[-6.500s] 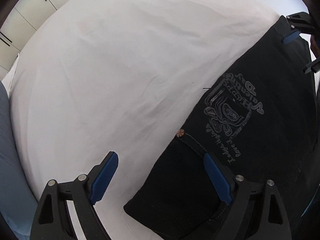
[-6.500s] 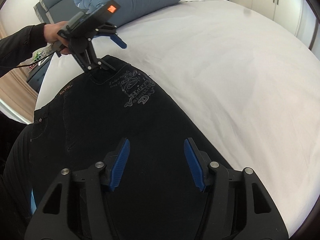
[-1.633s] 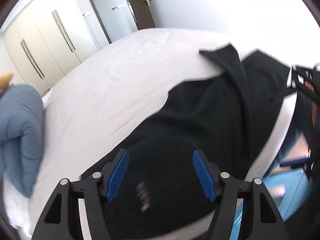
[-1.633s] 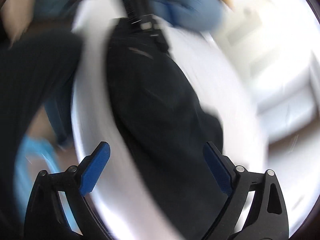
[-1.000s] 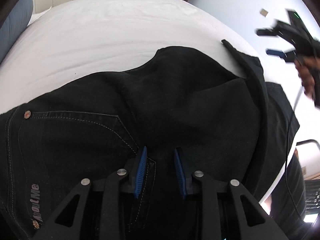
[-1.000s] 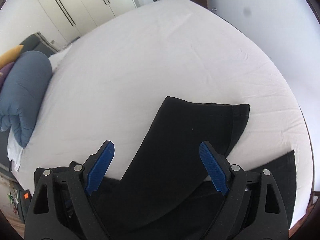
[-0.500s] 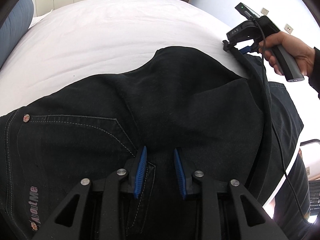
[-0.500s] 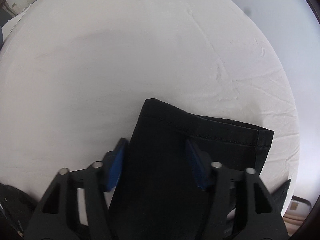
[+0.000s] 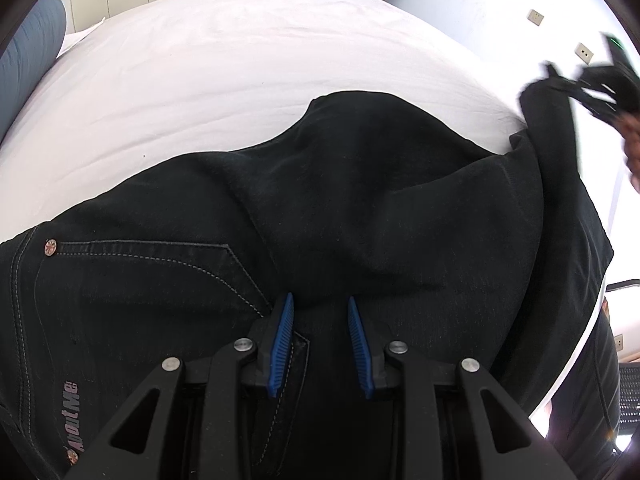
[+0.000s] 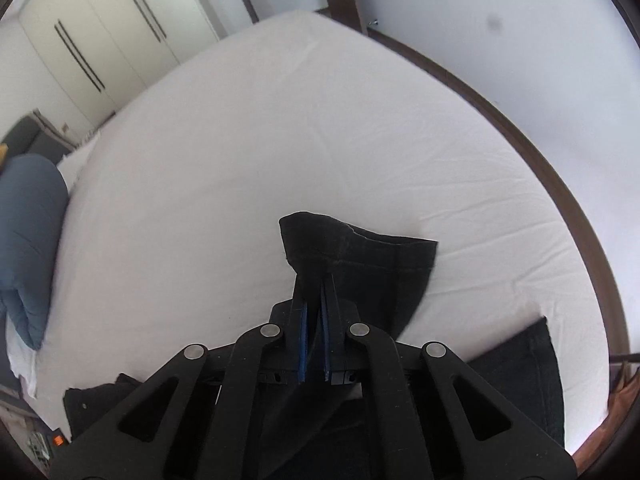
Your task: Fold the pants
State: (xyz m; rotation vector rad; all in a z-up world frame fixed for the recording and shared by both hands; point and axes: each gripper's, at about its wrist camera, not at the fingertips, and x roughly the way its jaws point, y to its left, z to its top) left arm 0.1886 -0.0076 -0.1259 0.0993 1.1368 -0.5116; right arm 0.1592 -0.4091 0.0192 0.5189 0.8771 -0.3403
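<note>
Pants (image 9: 360, 208), one pair, black denim, spread over the near edge of a white bed (image 9: 224, 64), waist end to the left in the left wrist view, legs running off to the right.

Left gripper (image 9: 319, 312): jaws partly closed, blue pads (image 9: 282, 336) pinching a raised fold of the denim near the seat, just right of a back pocket (image 9: 152, 268) with pale stitching. One rivet (image 9: 51, 247) at the pocket corner; printed lettering lower left.

Right gripper (image 10: 313, 300): jaws have just been closing and now stand nearly together, clamped on the hem end of one leg (image 10: 360, 264). That leg end is lifted clear of the sheet, cloth bunched and hanging from the pads. In the left wrist view the same gripper (image 9: 592, 88) shows blurred at the far right, with the leg drawn up toward it.

Second leg hem (image 10: 524, 368) lies flat on the bed, lower right in the right wrist view, apart from the lifted one.

Count: two grippers, one pair of pants, two leg ends visible, one blue rolled duvet (image 10: 28, 248) at the bed's left, wardrobe doors (image 10: 92, 36) behind.
</note>
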